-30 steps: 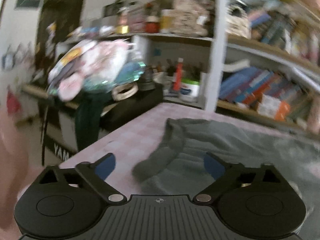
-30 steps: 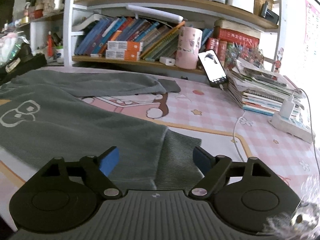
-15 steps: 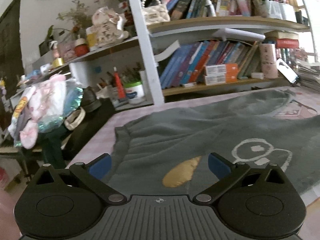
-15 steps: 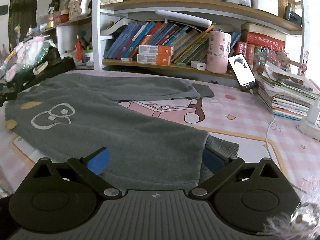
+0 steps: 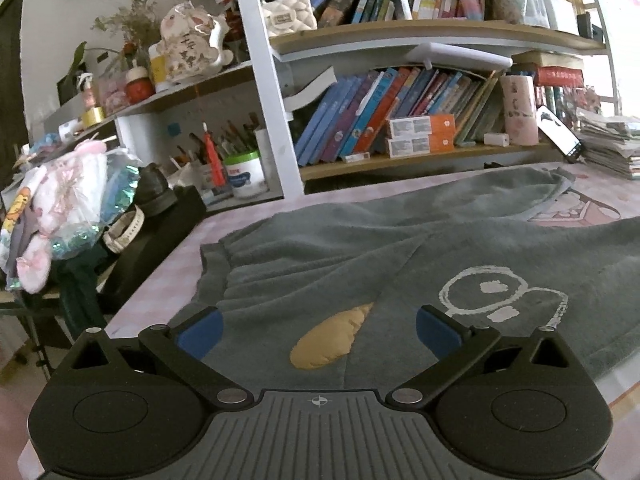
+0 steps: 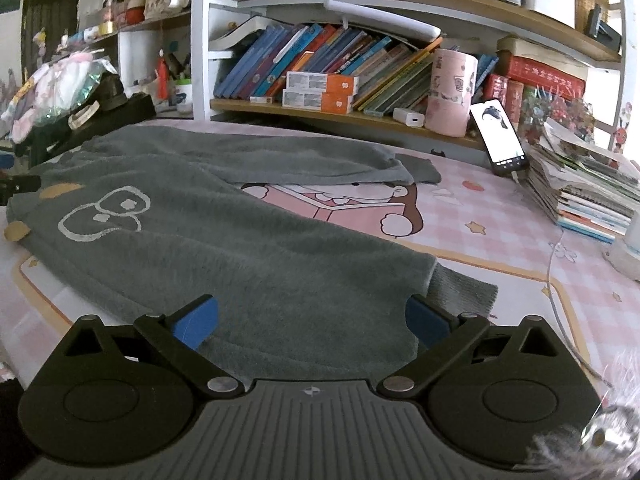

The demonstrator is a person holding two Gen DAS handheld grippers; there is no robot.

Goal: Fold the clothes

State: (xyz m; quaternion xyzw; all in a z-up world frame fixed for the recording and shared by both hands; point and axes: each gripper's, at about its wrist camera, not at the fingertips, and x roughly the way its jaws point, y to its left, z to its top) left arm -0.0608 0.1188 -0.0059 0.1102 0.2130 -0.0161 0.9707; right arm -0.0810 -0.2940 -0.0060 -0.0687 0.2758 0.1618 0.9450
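**Grey trousers spread flat, both grippers poised over the near edge**

A pair of grey fleece trousers [image 6: 224, 248] lies spread on a pink checked table mat [image 6: 500, 240], the waistband end toward the left of the table and the two legs running rightward. The far leg [image 6: 280, 156] lies straight along the back, near the bookshelf [image 6: 360, 120]; the near leg ends in a ribbed cuff [image 6: 464, 292] just ahead of the right gripper. A white outline motif [image 5: 496, 292] and a yellow patch [image 5: 332, 340] mark the upper part of the near leg. Laid out in this way, the garment shows its full outline, which presumably serves a first fold of one leg over the other.

The left gripper [image 5: 318, 328] hovers over the waist region, its blue pads [image 5: 200, 330] standing wide apart with the yellow patch showing between them; no cloth is pinched. The right gripper [image 6: 312, 320] hovers over the lower near leg beside the cuff; its jaws have just been opening and now stand at full spread, with fabric visible between the pads but not pressed by them. The two tools thus sit at opposite ends of the same leg, a placement that would suit lifting its near edge evenly.

A propped phone [image 6: 500, 136] and a stack of books [image 6: 580, 184] occupy the right side of the table, well apart from the cloth.
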